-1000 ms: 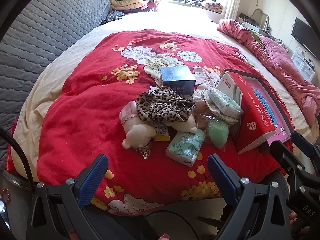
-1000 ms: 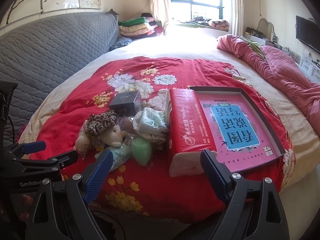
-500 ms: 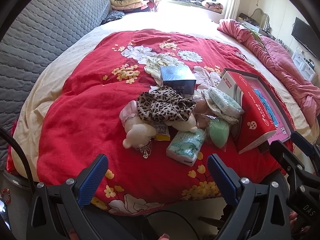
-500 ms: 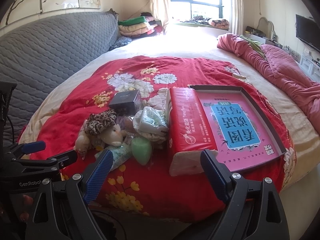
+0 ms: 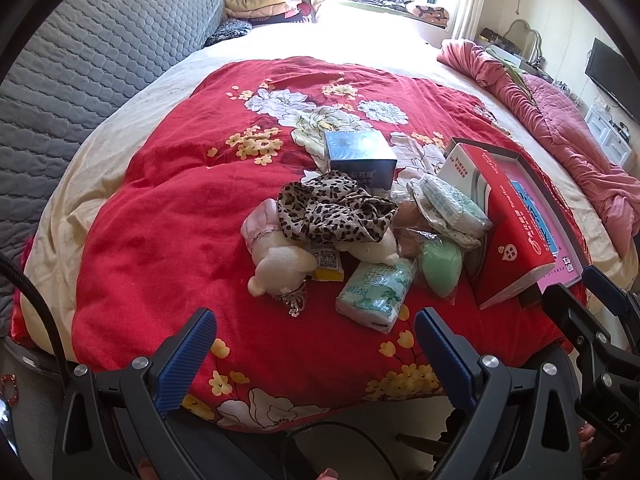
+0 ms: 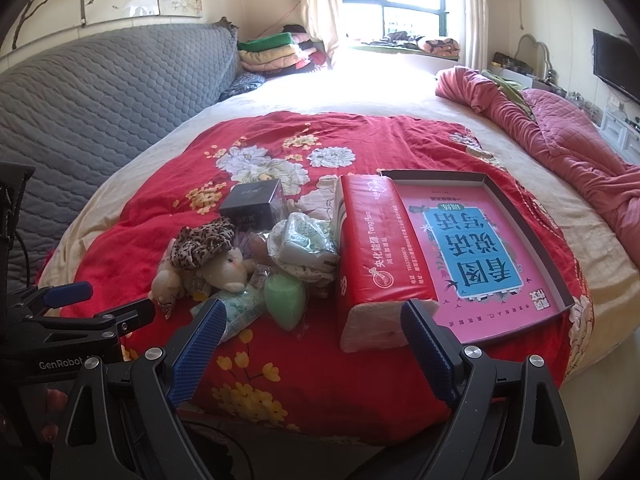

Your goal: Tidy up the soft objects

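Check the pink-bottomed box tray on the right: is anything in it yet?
Empty. The right wrist view shows the tray's whole printed pink floor bare; the red tissue pack lies against its left wall, outside it.

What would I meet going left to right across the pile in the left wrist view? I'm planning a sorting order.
Cream plush toy → green tissue pack → green sponge → red tissue pack → pink-lined tray. The leopard-print cloth and the dark box overlap others, so they are left out.
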A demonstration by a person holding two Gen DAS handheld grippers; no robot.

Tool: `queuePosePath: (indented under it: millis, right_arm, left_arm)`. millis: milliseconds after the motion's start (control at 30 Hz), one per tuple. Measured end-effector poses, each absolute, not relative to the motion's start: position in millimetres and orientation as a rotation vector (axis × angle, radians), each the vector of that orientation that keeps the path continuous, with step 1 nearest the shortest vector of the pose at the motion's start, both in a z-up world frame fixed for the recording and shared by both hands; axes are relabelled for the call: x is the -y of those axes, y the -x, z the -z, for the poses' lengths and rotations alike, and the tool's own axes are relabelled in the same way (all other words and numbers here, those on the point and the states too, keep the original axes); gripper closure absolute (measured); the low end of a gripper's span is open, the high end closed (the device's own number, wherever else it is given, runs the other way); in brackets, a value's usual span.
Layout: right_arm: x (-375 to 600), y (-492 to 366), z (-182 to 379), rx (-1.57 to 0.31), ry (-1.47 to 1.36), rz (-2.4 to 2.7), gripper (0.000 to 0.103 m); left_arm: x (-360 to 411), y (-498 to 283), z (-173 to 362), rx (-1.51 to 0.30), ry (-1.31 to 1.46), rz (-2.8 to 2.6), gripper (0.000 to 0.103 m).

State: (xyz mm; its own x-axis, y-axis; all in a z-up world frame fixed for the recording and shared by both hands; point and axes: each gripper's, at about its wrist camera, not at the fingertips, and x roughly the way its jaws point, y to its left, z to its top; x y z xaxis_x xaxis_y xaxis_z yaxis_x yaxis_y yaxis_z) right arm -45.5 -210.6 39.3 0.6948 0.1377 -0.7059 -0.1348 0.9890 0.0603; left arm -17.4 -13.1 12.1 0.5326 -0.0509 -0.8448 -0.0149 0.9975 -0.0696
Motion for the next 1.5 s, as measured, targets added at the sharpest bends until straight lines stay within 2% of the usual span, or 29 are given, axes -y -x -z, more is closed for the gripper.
queuePosePath:
  millis: [1033, 1500]
  right_arm:
    - [182.4, 1.0, -15.8, -0.795, 0.083, -0.226, 0.013]
    - [178.4, -48.7, -14.2, -0.781, 0.183, -0.222, 0.014]
  left_arm:
    - [-52.1, -37.0, 45.6, -1.122, 0.276, -0.030, 0.004]
    - [-49.2, -64.7, 67.1, -1.133, 0.330, 0.027, 0.019]
